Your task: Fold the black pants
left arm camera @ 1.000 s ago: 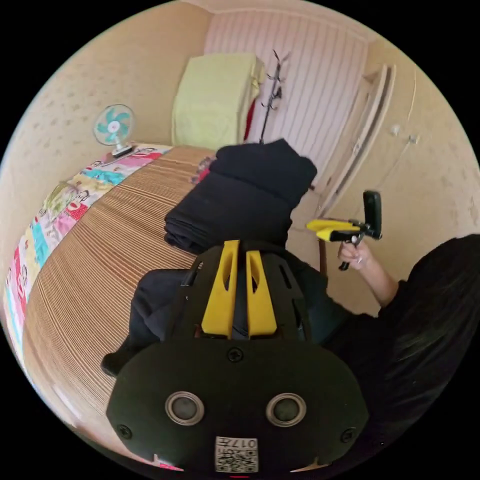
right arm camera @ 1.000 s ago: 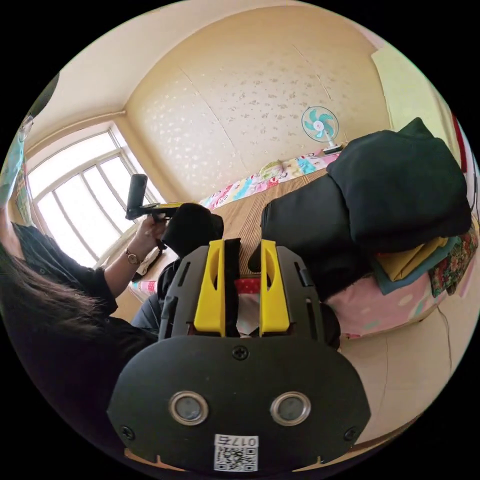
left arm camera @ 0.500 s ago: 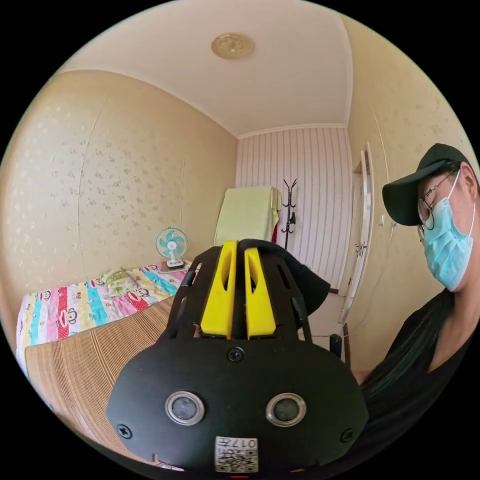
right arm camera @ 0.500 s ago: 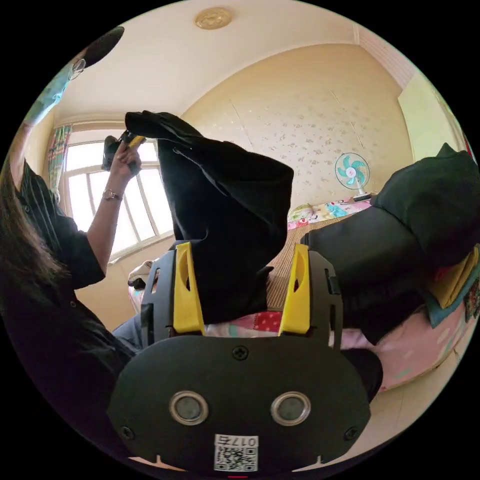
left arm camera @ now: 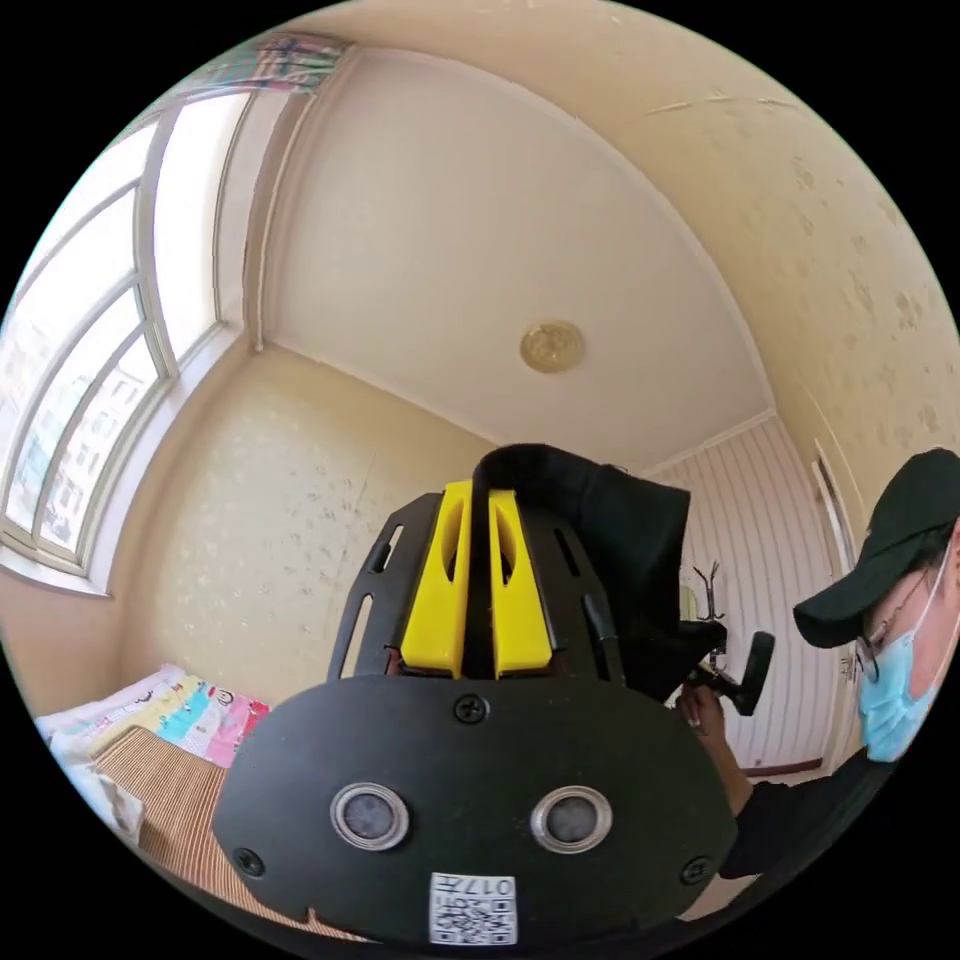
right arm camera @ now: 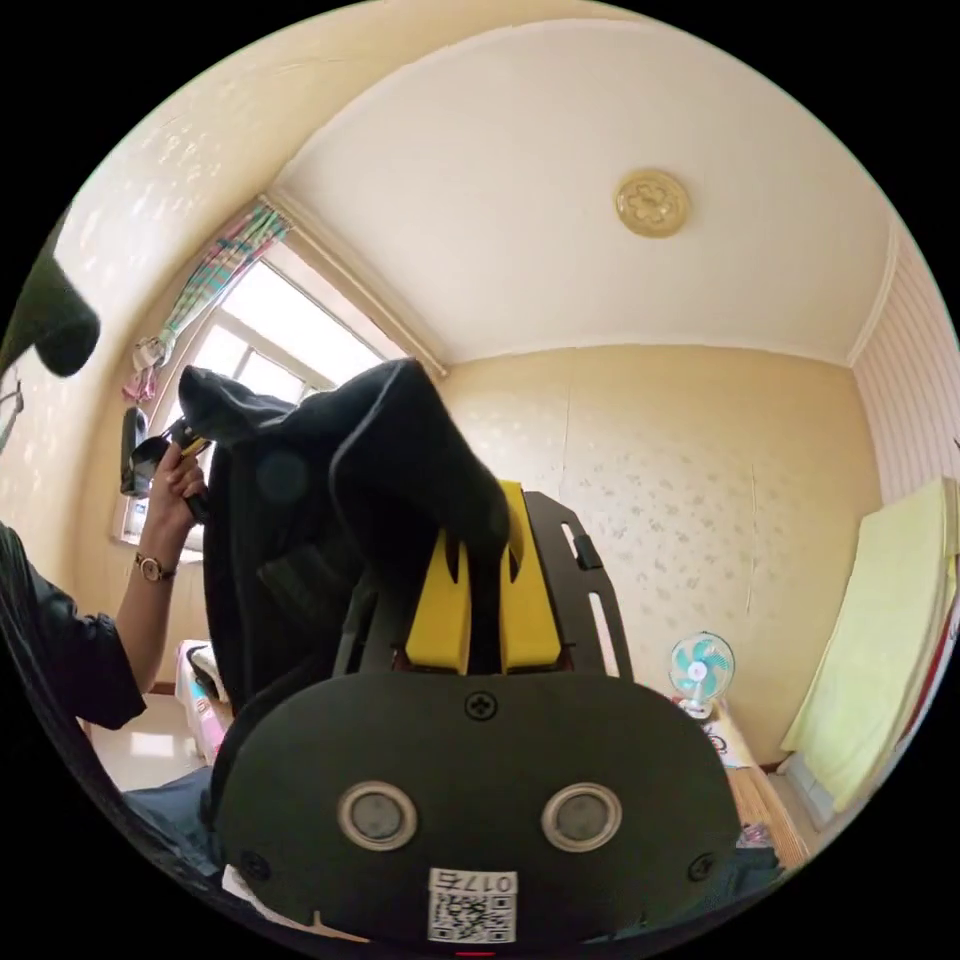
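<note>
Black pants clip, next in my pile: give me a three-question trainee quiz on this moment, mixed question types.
1. True or false: the left claw is shut on the black pants.
2. Multiple choice: in the right gripper view, the small fan stands (A) on the ceiling, (B) low by the far wall, beside the pale green cover, (C) in the person's hand.
3. Fill in: the right claw is ____ on the pants, which span across to the other claw.

Key:
1. True; black cloth sits between its jaws.
2. B.
3. Shut.
</note>
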`<act>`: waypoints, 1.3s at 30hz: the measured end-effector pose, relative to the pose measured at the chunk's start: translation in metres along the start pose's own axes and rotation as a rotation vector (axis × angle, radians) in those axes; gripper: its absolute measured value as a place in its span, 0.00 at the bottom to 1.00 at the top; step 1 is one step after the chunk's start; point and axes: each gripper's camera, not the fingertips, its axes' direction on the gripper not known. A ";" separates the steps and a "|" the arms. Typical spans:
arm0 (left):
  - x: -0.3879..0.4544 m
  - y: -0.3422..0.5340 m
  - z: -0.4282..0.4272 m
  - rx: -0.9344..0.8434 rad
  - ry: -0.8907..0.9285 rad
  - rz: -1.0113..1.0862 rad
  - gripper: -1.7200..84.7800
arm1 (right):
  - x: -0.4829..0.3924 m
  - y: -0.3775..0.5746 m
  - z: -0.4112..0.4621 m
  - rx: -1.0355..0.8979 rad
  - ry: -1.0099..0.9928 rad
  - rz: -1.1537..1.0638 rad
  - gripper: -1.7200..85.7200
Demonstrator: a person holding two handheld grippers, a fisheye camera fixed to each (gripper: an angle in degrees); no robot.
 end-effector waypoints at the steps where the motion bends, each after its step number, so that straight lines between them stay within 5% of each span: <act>1: -0.001 -0.020 0.010 0.002 -0.003 -0.018 0.05 | -0.008 -0.030 0.001 0.020 0.027 -0.011 0.08; 7: -0.003 -0.092 0.043 0.006 0.104 -0.021 0.06 | -0.026 -0.132 0.013 -0.033 0.043 0.007 0.08; 15: -0.021 -0.085 0.091 -0.085 0.015 0.113 0.06 | -0.037 -0.085 0.068 -0.028 0.092 -0.009 0.08; 20: -0.116 -0.033 0.244 -0.244 -0.200 0.104 0.06 | 0.008 -0.027 0.241 -0.229 0.129 0.049 0.10; 24: -0.276 0.048 0.457 -0.589 -0.493 -0.039 0.08 | 0.064 0.024 0.437 -0.497 0.255 0.005 0.13; 27: -0.339 0.128 0.506 -0.847 -0.622 -0.019 0.09 | 0.103 0.112 0.506 -0.746 0.433 0.192 0.12; 32: -0.339 0.298 0.469 -1.174 -0.456 0.315 0.09 | 0.084 0.331 0.482 -0.941 0.170 0.060 0.11; 39: -0.374 0.461 0.291 -1.536 -0.329 -0.126 0.13 | 0.050 0.569 0.343 -1.329 0.048 0.177 0.12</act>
